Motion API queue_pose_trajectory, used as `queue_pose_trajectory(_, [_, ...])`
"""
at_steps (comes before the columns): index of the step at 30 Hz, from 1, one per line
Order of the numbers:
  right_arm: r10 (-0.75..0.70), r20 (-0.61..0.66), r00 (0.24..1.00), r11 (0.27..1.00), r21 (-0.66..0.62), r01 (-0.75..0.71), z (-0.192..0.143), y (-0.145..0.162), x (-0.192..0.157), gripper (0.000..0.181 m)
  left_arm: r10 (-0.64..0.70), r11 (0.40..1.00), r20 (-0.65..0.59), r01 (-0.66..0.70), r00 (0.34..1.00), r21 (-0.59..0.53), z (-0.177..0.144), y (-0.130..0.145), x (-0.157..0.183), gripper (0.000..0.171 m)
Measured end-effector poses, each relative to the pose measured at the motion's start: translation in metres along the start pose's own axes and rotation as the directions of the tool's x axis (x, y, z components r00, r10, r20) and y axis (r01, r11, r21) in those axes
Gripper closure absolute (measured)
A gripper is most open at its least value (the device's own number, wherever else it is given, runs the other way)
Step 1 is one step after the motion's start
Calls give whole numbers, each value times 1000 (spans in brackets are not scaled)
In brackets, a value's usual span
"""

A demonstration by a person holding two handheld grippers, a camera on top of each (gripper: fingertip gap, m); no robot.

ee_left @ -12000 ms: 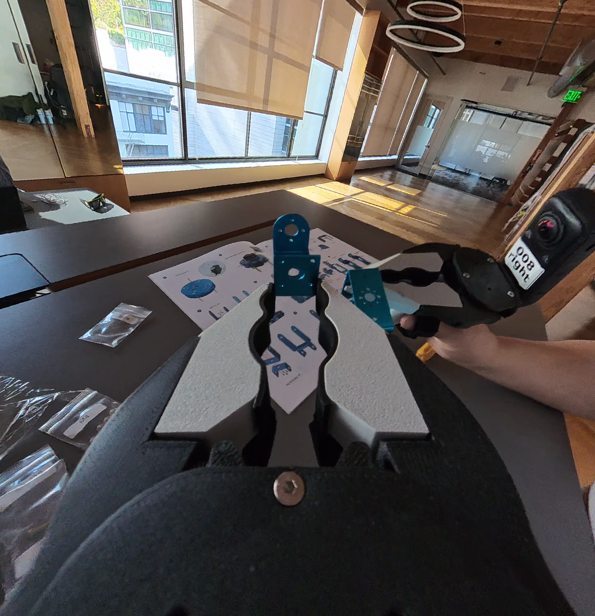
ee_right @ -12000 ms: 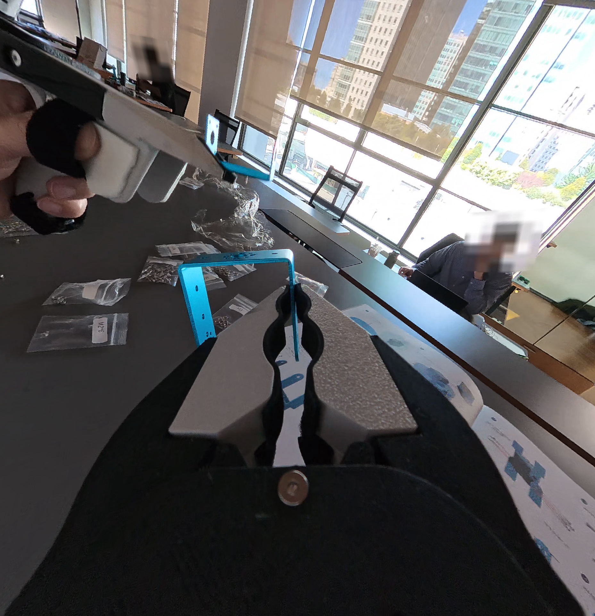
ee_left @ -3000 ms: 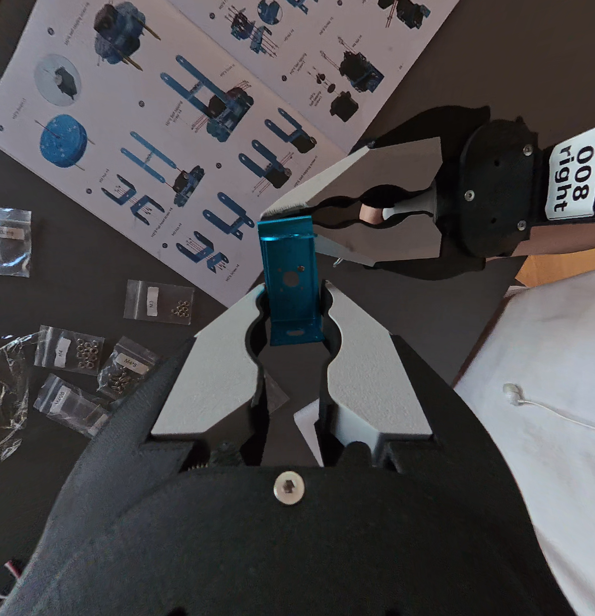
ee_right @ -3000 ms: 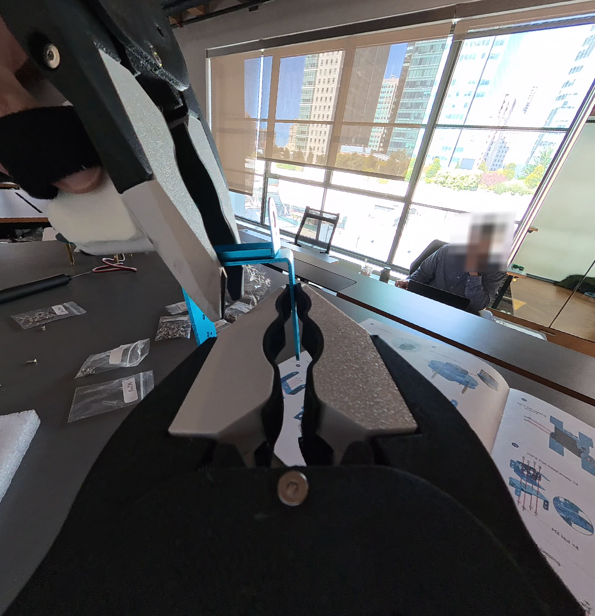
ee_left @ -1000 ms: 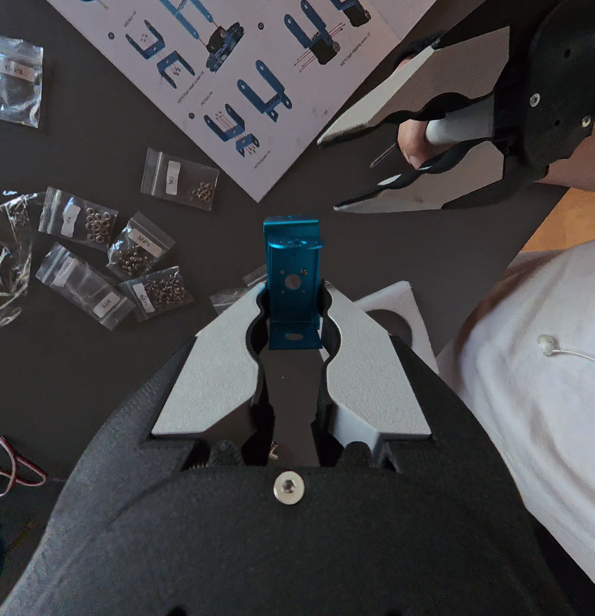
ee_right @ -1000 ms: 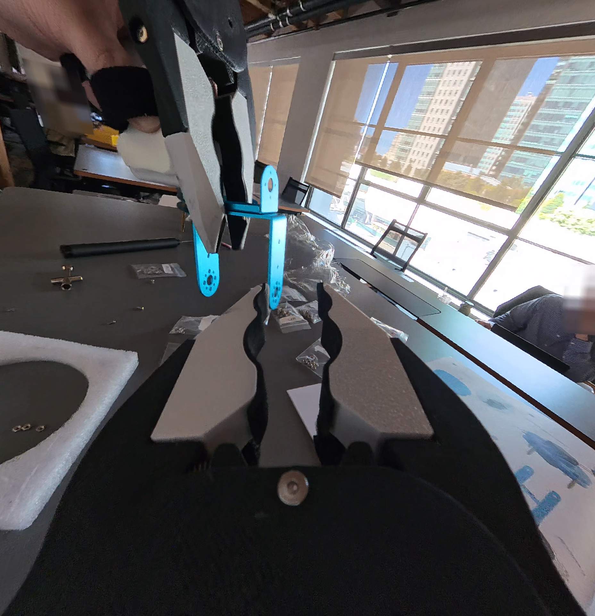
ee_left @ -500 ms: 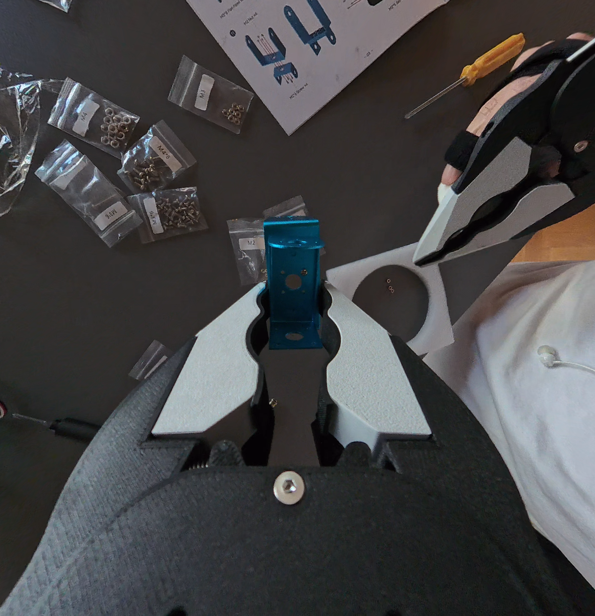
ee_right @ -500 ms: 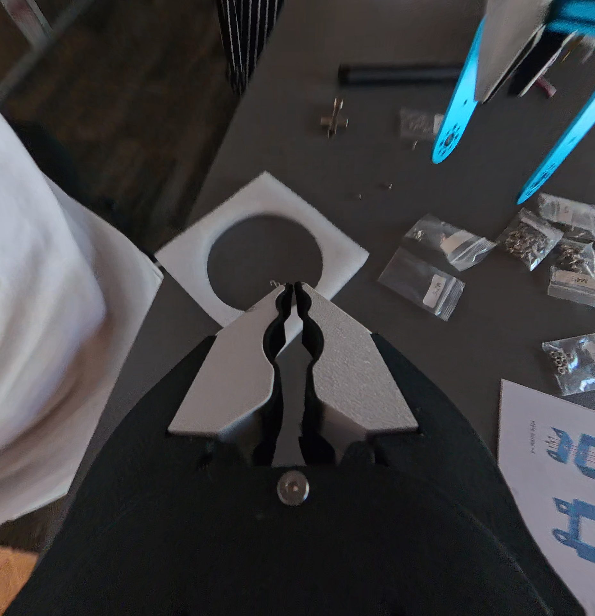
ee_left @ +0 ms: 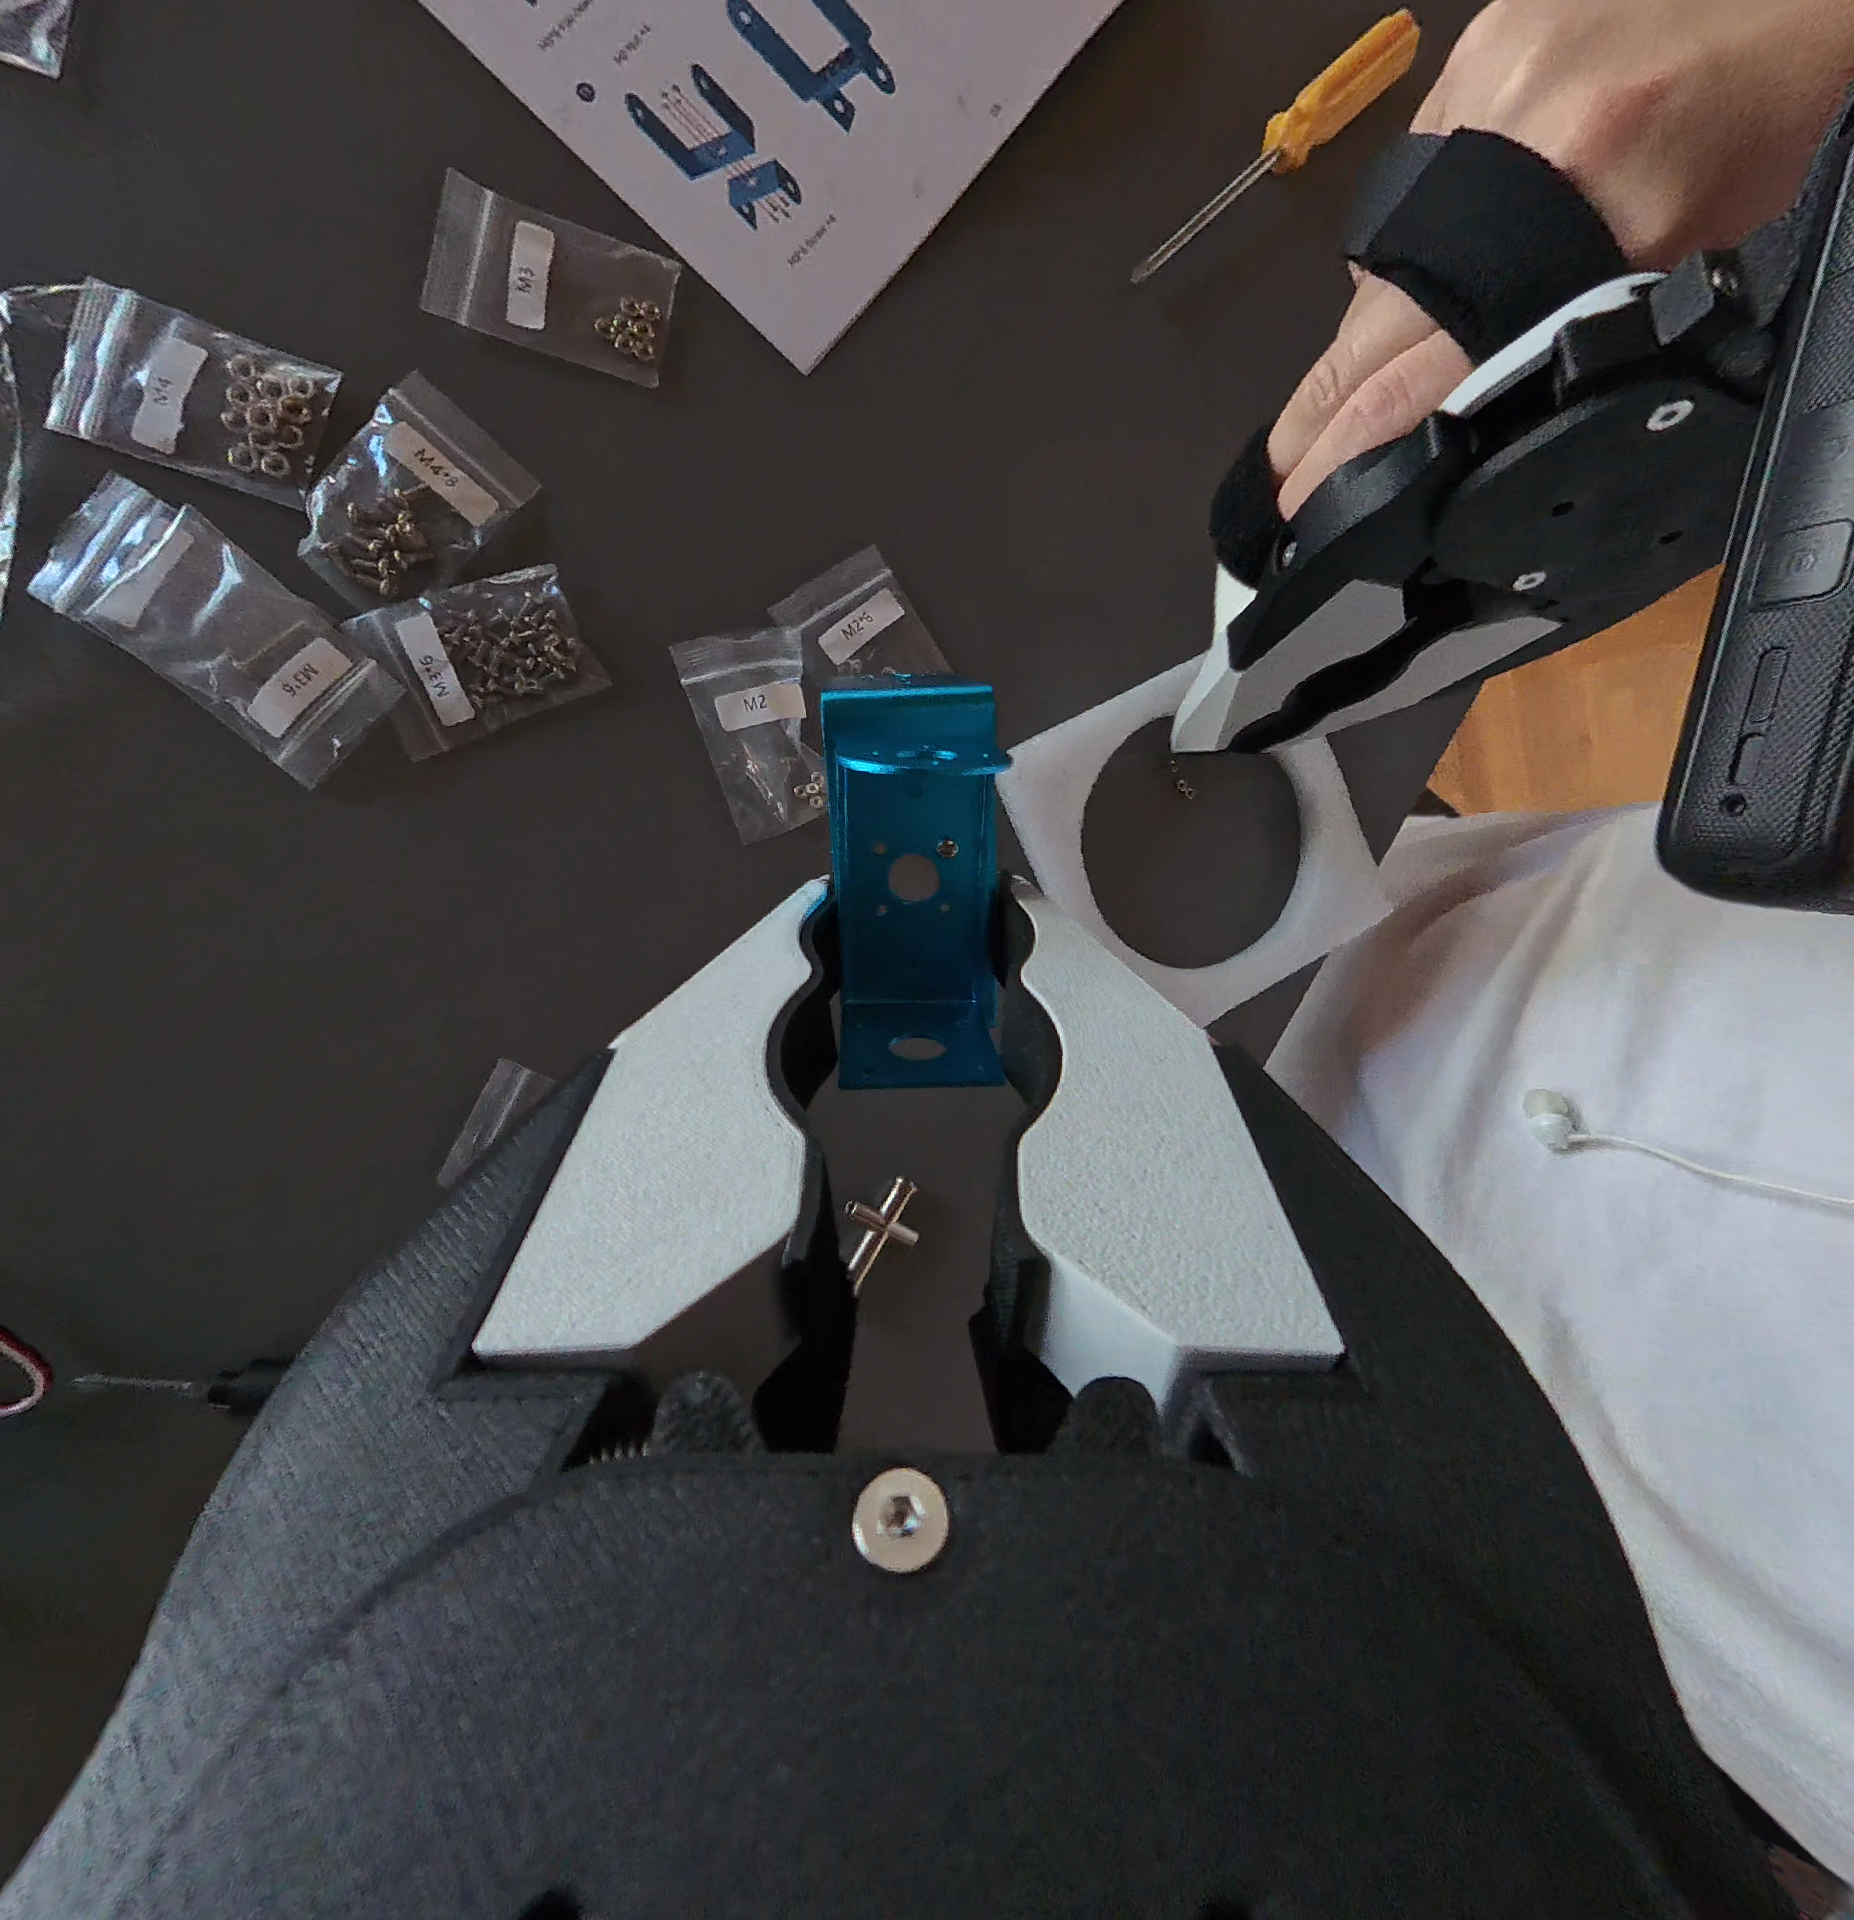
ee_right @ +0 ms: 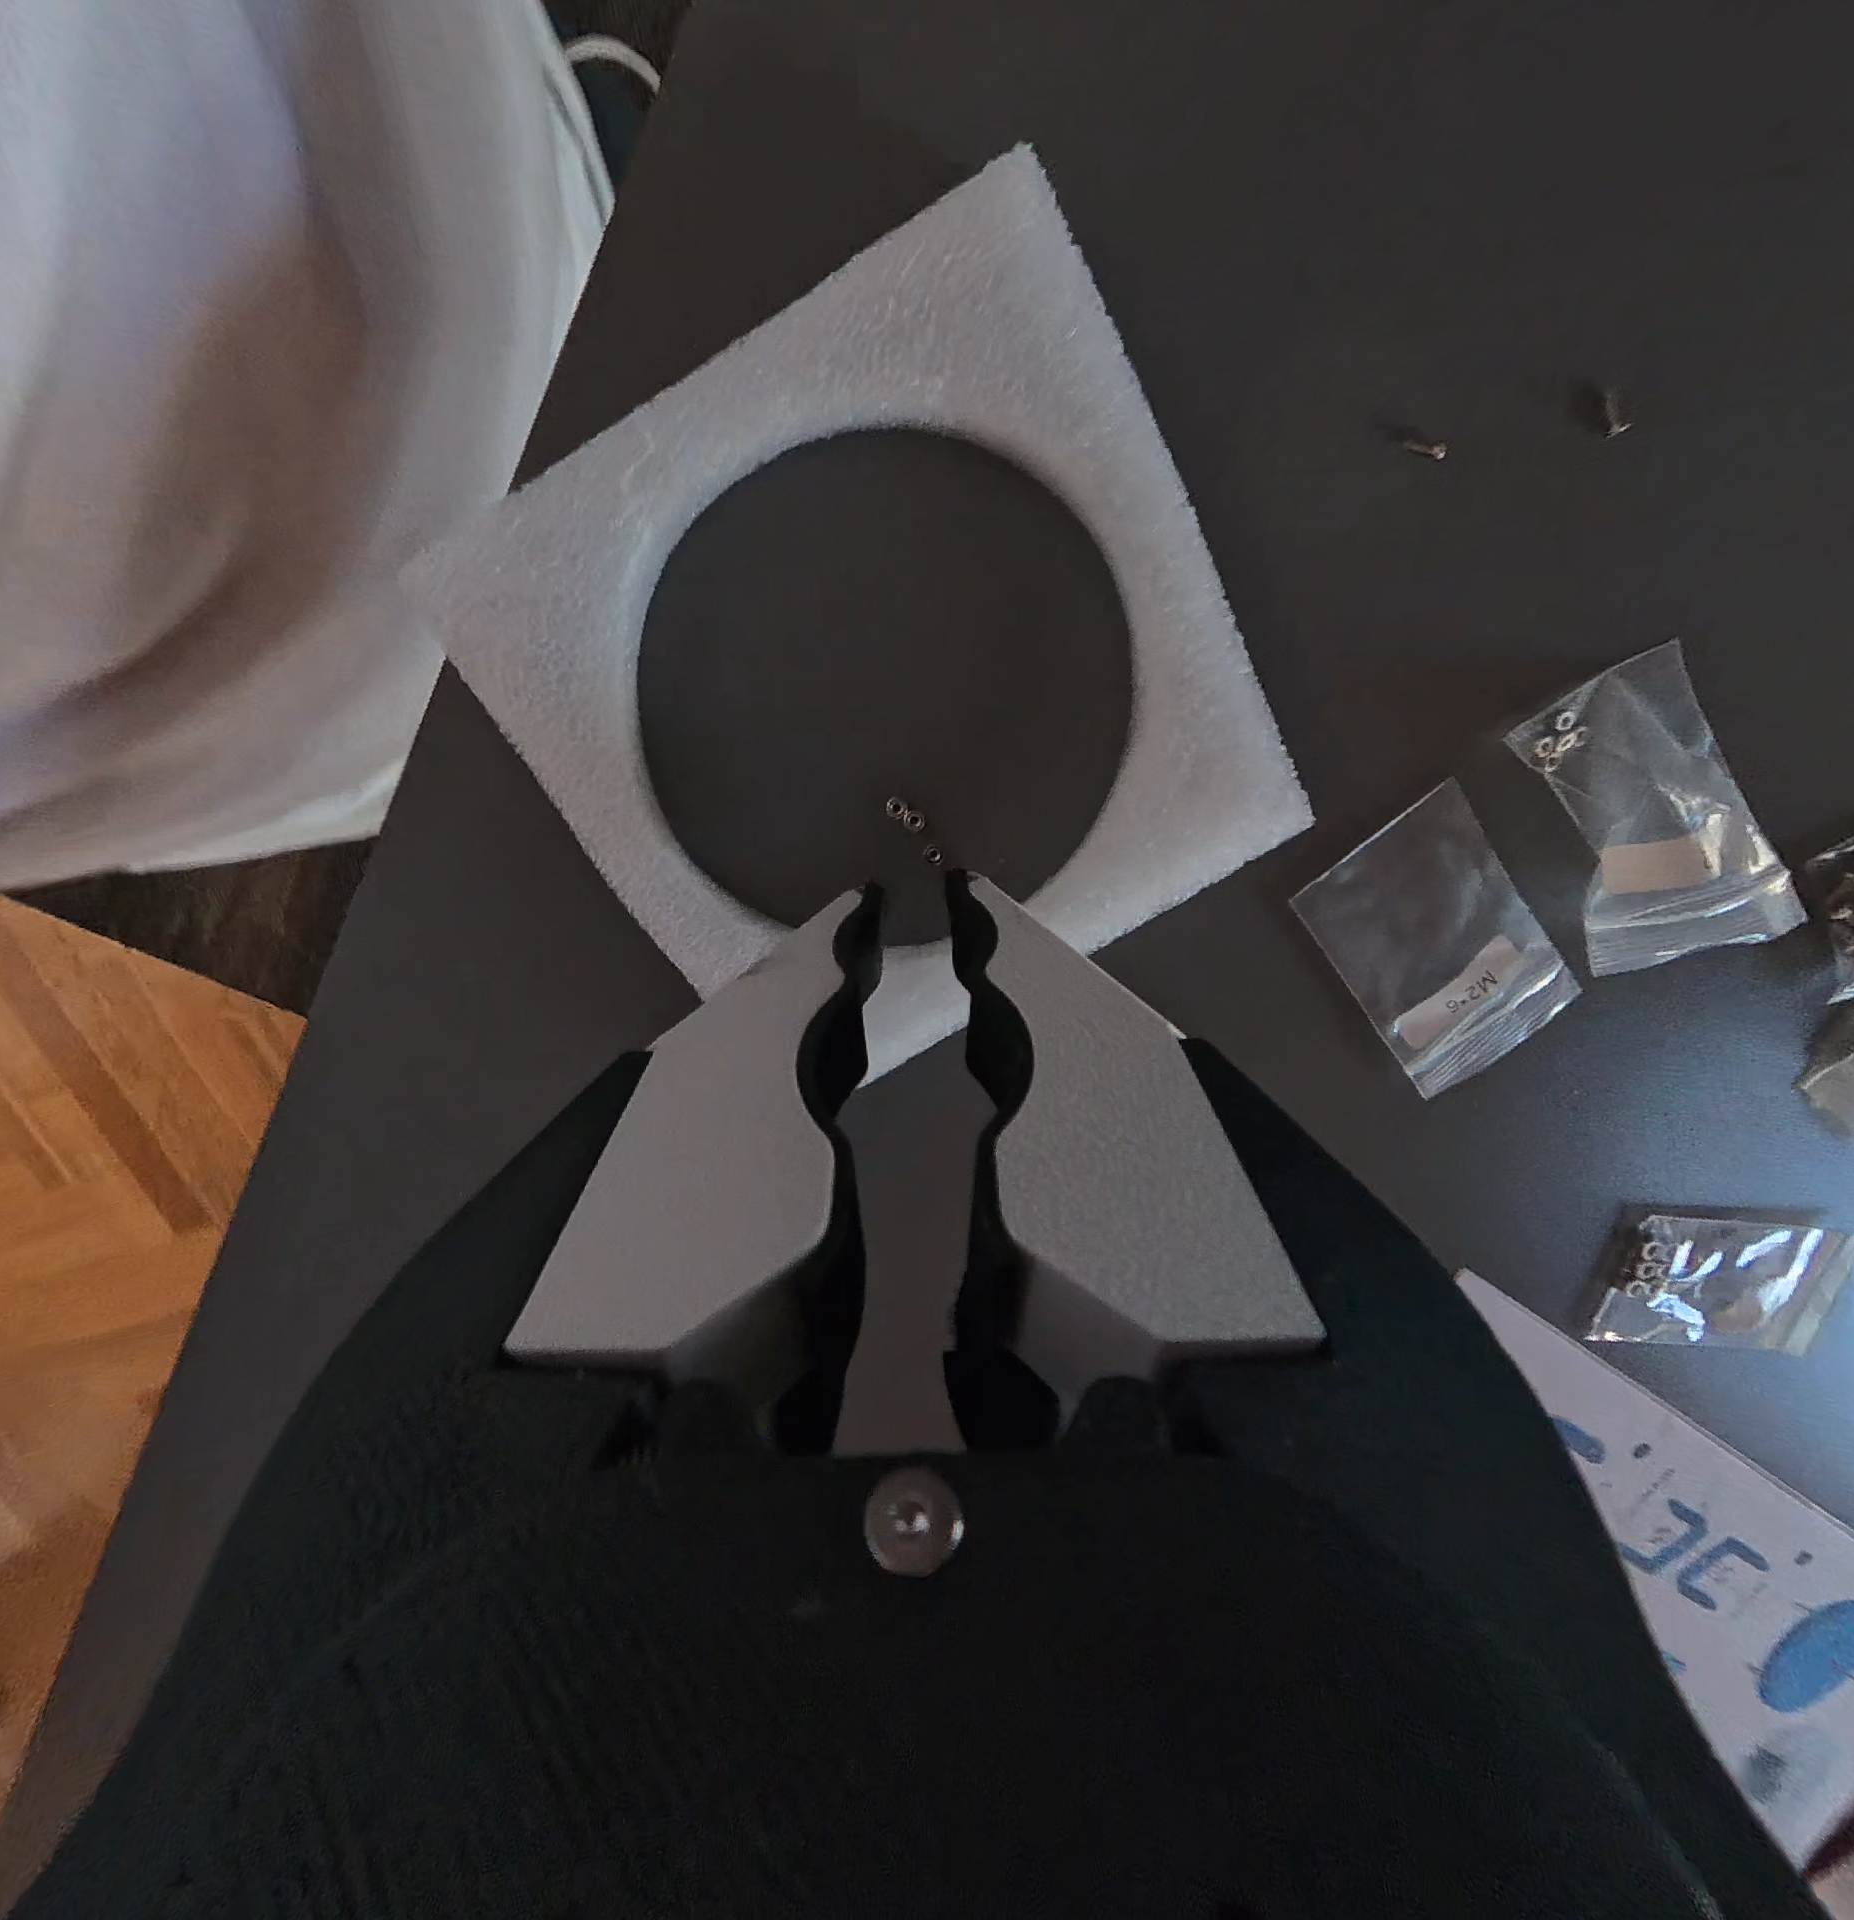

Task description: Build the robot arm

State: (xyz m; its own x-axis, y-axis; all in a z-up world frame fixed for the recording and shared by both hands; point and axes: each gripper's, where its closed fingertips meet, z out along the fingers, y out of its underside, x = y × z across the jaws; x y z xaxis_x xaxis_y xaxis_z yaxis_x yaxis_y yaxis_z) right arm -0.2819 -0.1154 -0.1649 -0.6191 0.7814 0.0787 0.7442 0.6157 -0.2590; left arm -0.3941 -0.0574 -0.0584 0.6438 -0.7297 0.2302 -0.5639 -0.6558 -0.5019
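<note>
Far left on the dark table (ee_left: 227, 987) lie bags of screws (ee_left: 398, 509). The left gripper (ee_left: 915, 909) still clamps the blue metal bracket (ee_left: 907, 790) upright above the table, as it did a second ago. The right gripper (ee_right: 910, 883) has let go of the bracket and swung down to the white foam square (ee_right: 1162, 582) at the near right. Its jaws stand slightly parted and empty, tips just short of three tiny nuts (ee_right: 907, 816) in the round cutout.

Left tool (ee_left: 910, 904) points straight down, jaws clamped; right tool (ee_right: 907, 883) angles down, jaws slightly parted.
</note>
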Motion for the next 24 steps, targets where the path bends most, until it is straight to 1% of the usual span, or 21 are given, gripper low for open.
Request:
queue_pose_trajectory(5, [-70, 6, 998, 996, -53, 71, 4, 3, 2, 170, 59, 998, -34, -60, 998, -28, -5, 0, 7, 145])
queue_pose_trajectory(10, [-122, 36, 992, 992, -18, 122, 4, 1, 3, 170, 85, 994, -31, -87, 996, -63, -7, -2, 7, 145])
queue_pose_trajectory(13, [-120, 20, 993, 993, -5, 121, 4, -5, 7, 169, 83, 995, -31, -84, 996, -60, -9, -2, 9, 145])
queue_pose_trajectory(14, [-118, 15, 993, 993, 28, 117, 3, -14, 7, 169, 78, 995, -31, -79, 997, -58, -10, -1, 9, 145])
queue_pose_trajectory(15, [-104, -16, 994, 991, 88, 105, 0, -29, 11, 170, 73, 996, -28, -74, 997, -56, -11, 0, 9, 145])
queue_pose_trajectory(16, [-66, -68, 996, 985, 156, 76, -2, -48, 20, 171, 67, 996, -24, -69, 997, -53, -13, 1, 7, 145])
queue_pose_trajectory(18, [41, -93, 995, 959, 283, -13, -4, -85, 29, 173, 53, 997, -14, -53, 999, -49, -16, 4, 3, 145])
queue_pose_trajectory(19, [86, -106, 991, 945, 323, -48, -3, -101, 34, 174, 46, 998, -5, -46, 999, -50, -18, 7, 0, 145])
queue_pose_trajectory(20, [102, -108, 989, 935, 351, -58, -1, -114, 36, 177, 39, 998, 4, -39, 999, -50, -20, 9, -3, 145])
queue_pose_trajectory(22, [84, -83, 993, 944, 325, -53, 7, -129, 36, 178, 22, 999, 14, -21, 1000, -49, -24, 14, -9, 145])
queue_pose_trajectory(24, [12, -75, 997, 969, 246, 7, 17, -134, 36, 172, 10, 999, 26, -9, 1000, -43, -29, 19, -14, 145])
